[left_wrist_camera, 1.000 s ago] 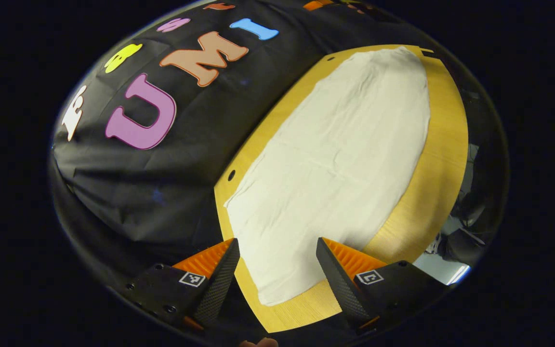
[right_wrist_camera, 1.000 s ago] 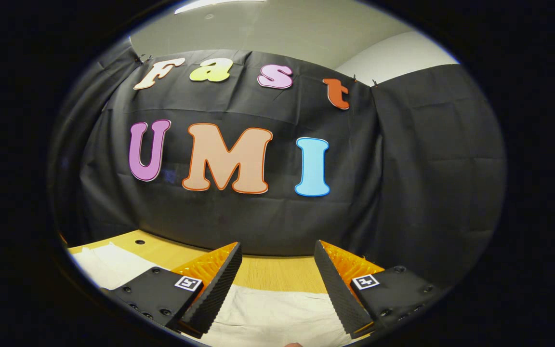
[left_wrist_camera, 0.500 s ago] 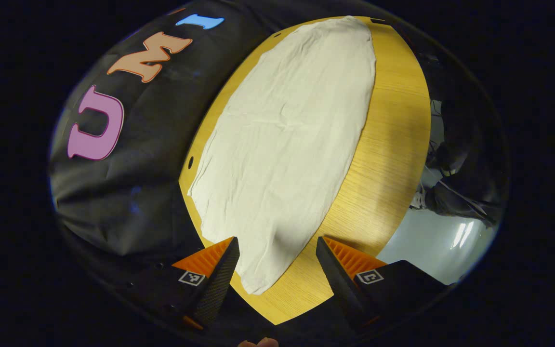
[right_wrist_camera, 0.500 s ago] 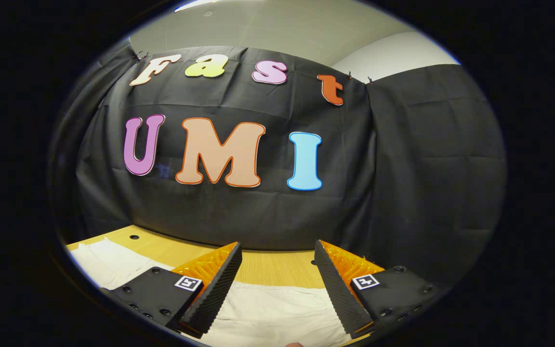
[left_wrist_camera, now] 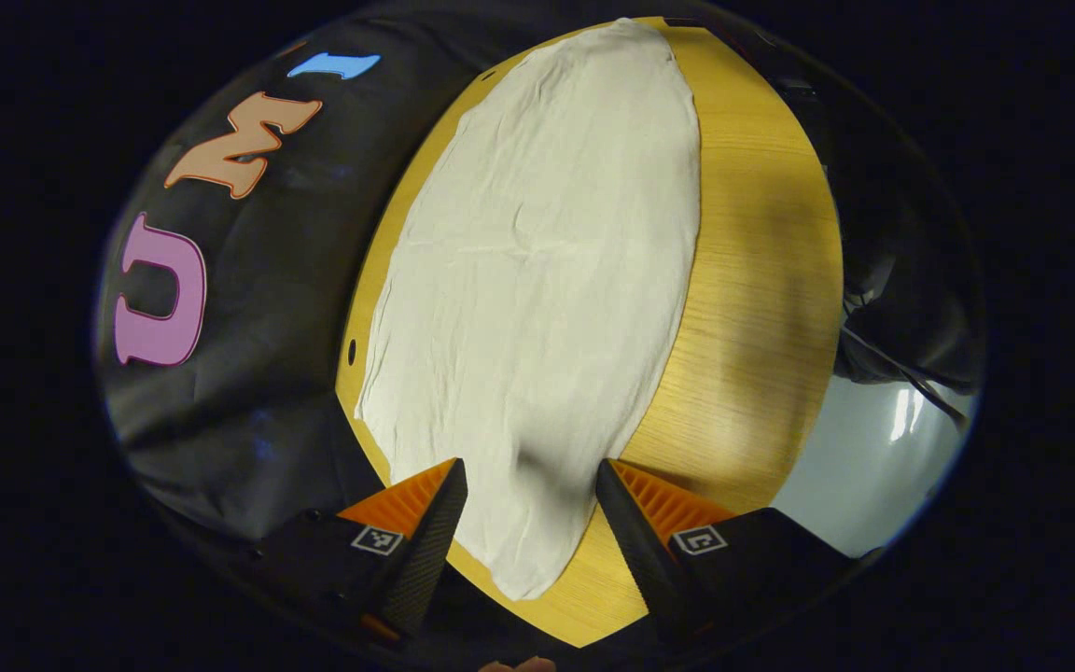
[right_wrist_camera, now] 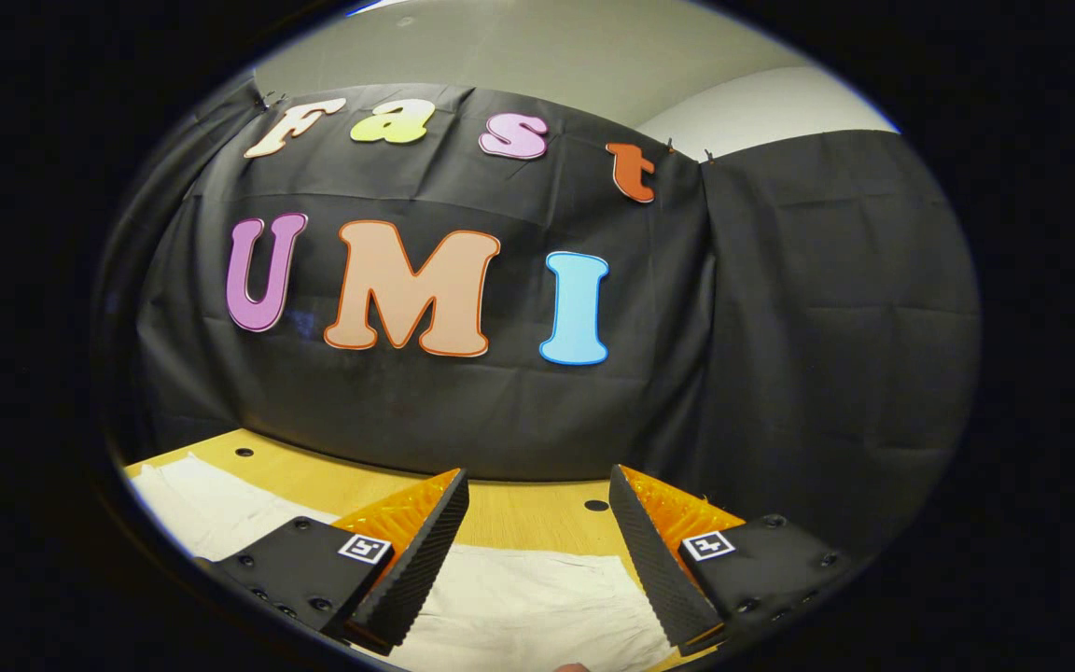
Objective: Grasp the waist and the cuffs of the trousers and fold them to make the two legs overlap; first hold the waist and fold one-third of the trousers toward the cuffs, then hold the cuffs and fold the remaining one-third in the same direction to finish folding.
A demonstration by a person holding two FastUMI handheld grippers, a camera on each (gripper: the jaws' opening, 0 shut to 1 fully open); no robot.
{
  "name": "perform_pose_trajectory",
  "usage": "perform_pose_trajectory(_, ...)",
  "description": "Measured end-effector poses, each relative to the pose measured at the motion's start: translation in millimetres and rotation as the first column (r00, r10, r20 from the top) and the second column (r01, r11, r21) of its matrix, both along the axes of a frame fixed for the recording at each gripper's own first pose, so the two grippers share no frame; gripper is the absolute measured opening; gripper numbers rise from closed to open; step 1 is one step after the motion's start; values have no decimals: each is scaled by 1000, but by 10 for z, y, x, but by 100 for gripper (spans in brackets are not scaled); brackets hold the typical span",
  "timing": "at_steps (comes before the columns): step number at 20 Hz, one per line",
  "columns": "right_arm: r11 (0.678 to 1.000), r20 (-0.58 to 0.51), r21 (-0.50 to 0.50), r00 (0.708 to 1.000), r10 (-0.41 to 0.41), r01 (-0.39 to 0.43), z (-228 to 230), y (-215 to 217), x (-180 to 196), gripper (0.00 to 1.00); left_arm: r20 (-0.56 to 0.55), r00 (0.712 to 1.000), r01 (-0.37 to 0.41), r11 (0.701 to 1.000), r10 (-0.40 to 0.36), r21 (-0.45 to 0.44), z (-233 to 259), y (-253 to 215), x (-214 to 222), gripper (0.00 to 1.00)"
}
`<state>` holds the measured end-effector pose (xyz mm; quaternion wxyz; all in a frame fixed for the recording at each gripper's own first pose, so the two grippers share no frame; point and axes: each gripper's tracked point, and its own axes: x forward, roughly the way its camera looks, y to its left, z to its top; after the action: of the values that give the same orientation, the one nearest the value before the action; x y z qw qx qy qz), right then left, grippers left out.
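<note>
On the tabletop the trousers lie flat and lengthwise, pale cloth spread nearly to the far edge, lightly creased. In the left gripper view the left tool hangs over the near, narrow end of the cloth – its fingers stand apart with the cloth's tip between them and nothing gripped. Which end this is (waist or cuffs) cannot be told from here. The placement reads as a line-up: the fingers straddle the end so a closing would take its edge.

In the right gripper view the right tool sits low over another stretch of the trousers, facing the booth wall, with bare tabletop beyond. Its fingers are likewise spread wide and hold nothing – the cloth lies under the gap, not pinched.

Judgement: the task is at its outset. No fold is visible; the garment looks like a single flat layer. Both tools appear stationed at opposite ends so the cloth can be lifted evenly. Risk: a shallow bite may catch one layer only.
</note>
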<state>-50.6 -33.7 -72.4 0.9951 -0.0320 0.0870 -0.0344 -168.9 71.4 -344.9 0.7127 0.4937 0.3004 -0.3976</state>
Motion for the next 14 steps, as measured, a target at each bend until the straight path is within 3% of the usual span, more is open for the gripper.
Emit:
perform_pose_trajectory(5,1000,-13,-22,1000,-4,3,-26,-22,-29,98,-28,999,42,998,-41,42,-61,-67,76,82)
perform_pose_trajectory(14,993,-97,-97,993,65,-74,-265,-89,-149,97,-140,989,49,995,-36,90,-149,-92,-126,17)
